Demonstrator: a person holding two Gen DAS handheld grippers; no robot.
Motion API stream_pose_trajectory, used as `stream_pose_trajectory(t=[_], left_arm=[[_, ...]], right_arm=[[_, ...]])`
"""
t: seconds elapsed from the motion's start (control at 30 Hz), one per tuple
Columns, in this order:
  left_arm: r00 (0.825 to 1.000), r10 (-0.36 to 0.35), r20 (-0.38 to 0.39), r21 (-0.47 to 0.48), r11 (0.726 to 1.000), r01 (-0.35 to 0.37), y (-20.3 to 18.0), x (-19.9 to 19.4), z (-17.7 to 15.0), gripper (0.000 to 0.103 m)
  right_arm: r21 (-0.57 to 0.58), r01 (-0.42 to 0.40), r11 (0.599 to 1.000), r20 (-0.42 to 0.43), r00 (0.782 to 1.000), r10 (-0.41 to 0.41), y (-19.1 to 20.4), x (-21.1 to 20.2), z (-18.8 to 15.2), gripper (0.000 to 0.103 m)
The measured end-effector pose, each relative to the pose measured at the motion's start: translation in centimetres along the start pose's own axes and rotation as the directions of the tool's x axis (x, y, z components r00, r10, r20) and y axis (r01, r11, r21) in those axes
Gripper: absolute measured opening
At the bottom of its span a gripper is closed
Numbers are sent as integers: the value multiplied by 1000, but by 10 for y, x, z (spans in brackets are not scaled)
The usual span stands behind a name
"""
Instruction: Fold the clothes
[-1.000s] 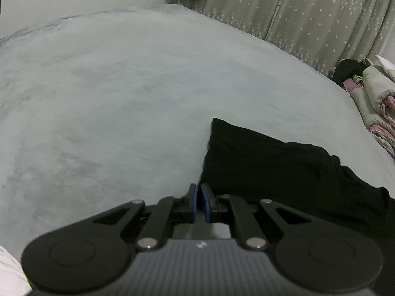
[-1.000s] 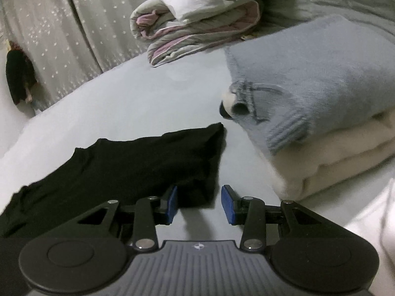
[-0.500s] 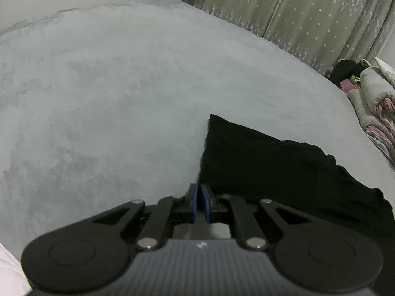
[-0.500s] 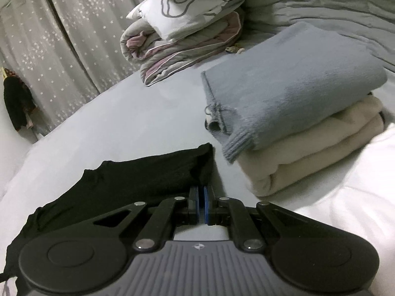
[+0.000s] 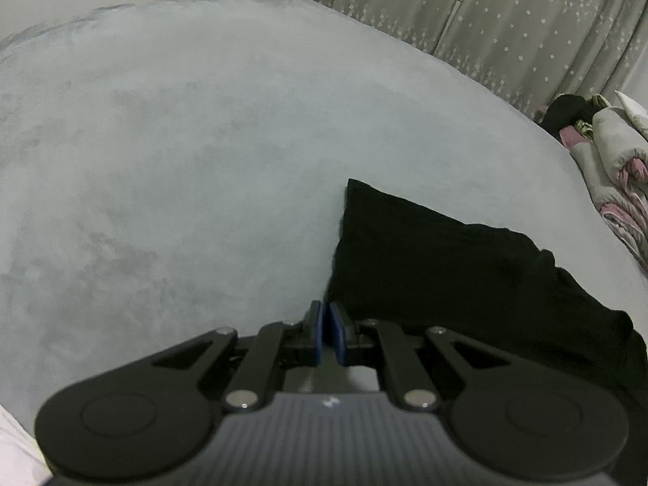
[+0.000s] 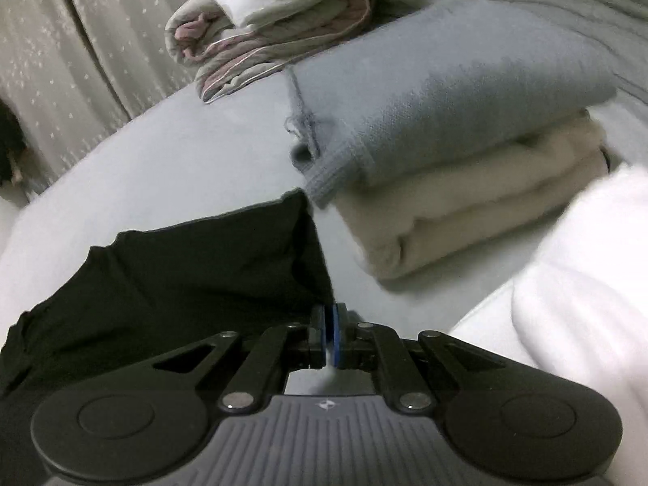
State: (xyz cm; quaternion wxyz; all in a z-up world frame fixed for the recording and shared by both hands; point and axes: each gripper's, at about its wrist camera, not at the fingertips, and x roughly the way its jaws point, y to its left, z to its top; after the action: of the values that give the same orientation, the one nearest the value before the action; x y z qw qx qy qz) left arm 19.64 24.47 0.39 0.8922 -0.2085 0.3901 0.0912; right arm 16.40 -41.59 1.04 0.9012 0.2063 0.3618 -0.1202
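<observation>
- Black garment [image 5: 465,267] lies spread on the grey bed [image 5: 182,141]; in the left wrist view it fills the lower right of the frame, one corner pointing up toward centre
- Left claw [image 5: 326,334] at bottom centre of its view: blue pads pressed together at the near left edge of the black garment, clenched on that edge as far as the dark cloth lets one tell
- Right claw [image 6: 329,338] at bottom centre of its view: pads clamped on the garment's near right corner; the jaws have just been closing, with the fabric edge between them
- Right wrist view: black garment [image 6: 174,279] occupies lower left, its right edge rising in a taut line from the pads to a corner near frame centre
- Folded blue-grey sweater [image 6: 457,89] sits on top of a folded cream garment [image 6: 470,206], centre right of that frame; the black garment's far corner lies just beside this stack
- Bundled bedding [image 6: 275,24], grey, white and pink, at upper centre
- White fabric [image 6: 579,267] at right edge, blurred; nature not discernible
- Patterned grey curtain [image 5: 526,20] across upper right of left view
</observation>
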Motion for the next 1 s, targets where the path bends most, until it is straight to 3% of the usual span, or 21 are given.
stream_pose_trajectory(t=[0.1,0.23,0.4,0.47,0.57,0.63,0.77,1.0], left_arm=[[1000,-5,-10,-2,1000,5,-1,-1,2,14],[999,-34,-26,-10,999,34,0,-4,6,45],[1000,10,9,-6,1000,-10,5,-19,21,50],[999,-13,41,7,1000,13,4,-24,30,54],[995,-103,14,97,990,101,-17,-14,41,61],[990,-141,-20,194,971,142,-43,1,44,63],[977,-203,-71,365,906,215,-105,33,51,63],[972,-215,-91,602,766,226,-199,81,53,61]], right_arm=[[3,-22,1000,-7,1000,22,0,-8,8,5],[-37,-9,999,-45,999,7,1,-5,7,8],[-129,5,992,-6,1000,-6,13,-17,12,26],[-196,-38,980,17,999,42,24,-20,15,31],[-291,-89,952,33,994,103,49,-16,18,32],[-374,-101,922,41,991,125,69,-6,20,32],[-502,-129,855,19,987,160,113,32,30,32],[-617,-230,753,-37,964,265,186,92,48,31]])
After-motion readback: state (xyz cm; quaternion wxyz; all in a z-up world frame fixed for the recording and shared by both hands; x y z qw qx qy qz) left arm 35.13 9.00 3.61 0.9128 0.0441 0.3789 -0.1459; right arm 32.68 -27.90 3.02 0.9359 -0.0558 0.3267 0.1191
